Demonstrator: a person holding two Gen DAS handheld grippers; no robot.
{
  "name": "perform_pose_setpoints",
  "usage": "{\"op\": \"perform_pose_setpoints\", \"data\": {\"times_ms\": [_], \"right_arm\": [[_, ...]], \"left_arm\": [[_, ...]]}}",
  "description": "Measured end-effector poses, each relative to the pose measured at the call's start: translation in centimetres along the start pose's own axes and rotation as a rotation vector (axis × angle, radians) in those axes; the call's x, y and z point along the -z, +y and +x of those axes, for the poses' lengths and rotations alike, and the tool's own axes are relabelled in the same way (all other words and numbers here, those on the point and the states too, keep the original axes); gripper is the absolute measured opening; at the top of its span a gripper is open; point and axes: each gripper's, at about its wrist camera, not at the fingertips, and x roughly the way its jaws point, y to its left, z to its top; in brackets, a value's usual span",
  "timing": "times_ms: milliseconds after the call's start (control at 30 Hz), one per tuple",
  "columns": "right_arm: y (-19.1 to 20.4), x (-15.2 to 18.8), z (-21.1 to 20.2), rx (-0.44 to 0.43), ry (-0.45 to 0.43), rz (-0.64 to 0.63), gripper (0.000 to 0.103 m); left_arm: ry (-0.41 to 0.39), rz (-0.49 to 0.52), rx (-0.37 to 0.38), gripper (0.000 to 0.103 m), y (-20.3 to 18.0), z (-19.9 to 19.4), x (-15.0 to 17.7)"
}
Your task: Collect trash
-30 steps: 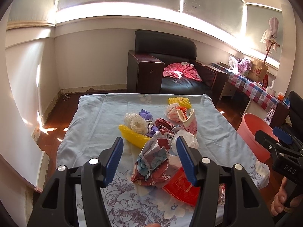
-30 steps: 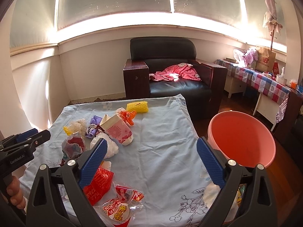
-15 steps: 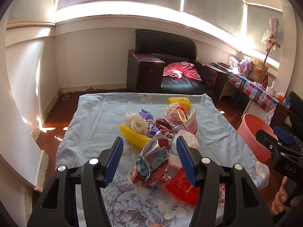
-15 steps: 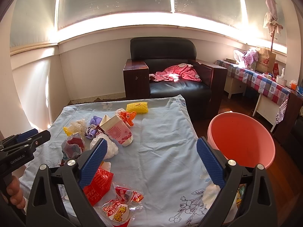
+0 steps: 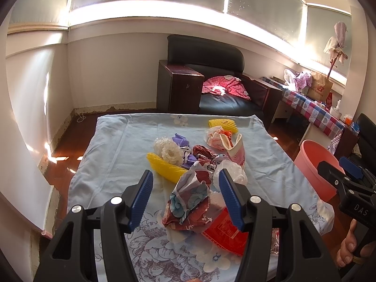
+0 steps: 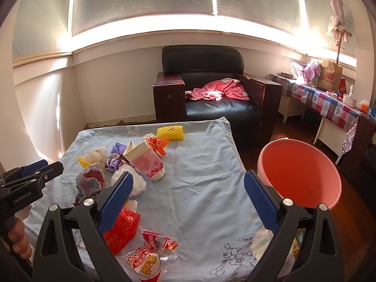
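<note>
The trash is lying in a heap on the left half of the table (image 6: 202, 164). A carton (image 6: 146, 161) is lying at the right edge of the heap, and a foam net (image 6: 170, 132) is sitting behind it, near the far edge. Some wrappers (image 6: 143, 258) are lying at the near edge. The basin (image 6: 298, 176) is standing right of the table, and an armchair (image 6: 211, 94) is standing behind it.

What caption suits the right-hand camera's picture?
Open right gripper poised above a littered blue bedsheet, pink basin beside it.
</note>
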Motion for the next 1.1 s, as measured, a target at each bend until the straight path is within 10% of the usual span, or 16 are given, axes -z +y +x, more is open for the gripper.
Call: {"op": "perform_pose_setpoints", "data": {"times_ms": [667, 1100], "right_arm": [[-0.7, 0.9, -0.5, -0.020, 0.042, -0.022, 0.096], [-0.1, 4.9, -1.2, -0.194, 0.238, -0.055, 0.085]], "left_arm": [[0.041, 0.007, 0.049, 0.058, 1.0, 0.5, 1.2], [0.165, 0.034, 0.170, 0.047, 1.6, 2.4, 3.5]]}}
